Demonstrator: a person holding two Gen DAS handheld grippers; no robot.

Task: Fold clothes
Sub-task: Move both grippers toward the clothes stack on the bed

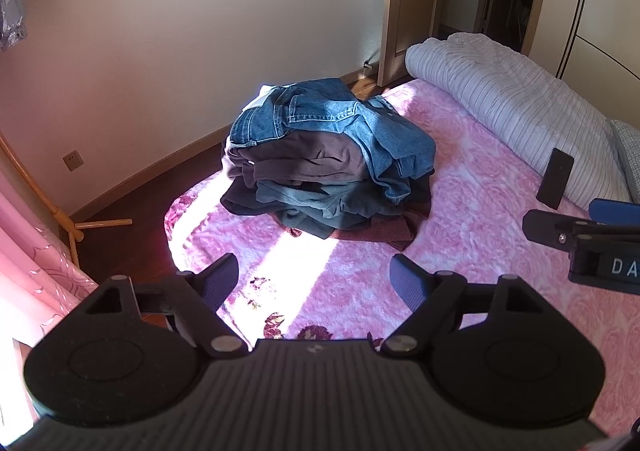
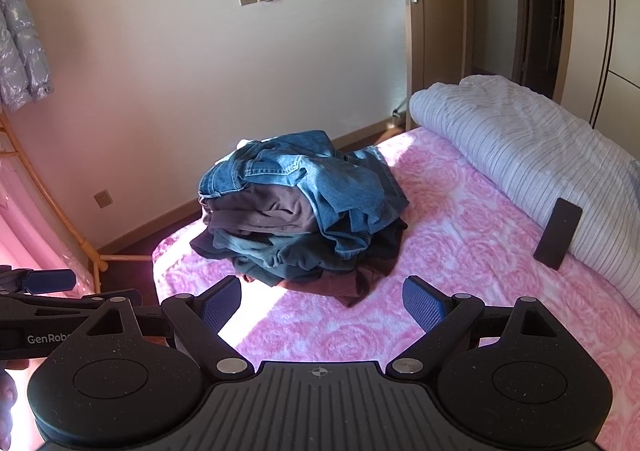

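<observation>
A pile of clothes sits on the pink rose-patterned bedspread near the bed's far left corner. Blue jeans lie on top, a brown garment under them, then dark grey-blue and maroon pieces. The pile also shows in the right wrist view. My left gripper is open and empty, held above the bed short of the pile. My right gripper is open and empty, also short of the pile. The right gripper shows at the right edge of the left view.
A rolled striped white quilt lies along the bed's right side, with a dark phone leaning on it. A wooden rack and pink curtain stand left. A door is at the back. Dark floor lies left of the bed.
</observation>
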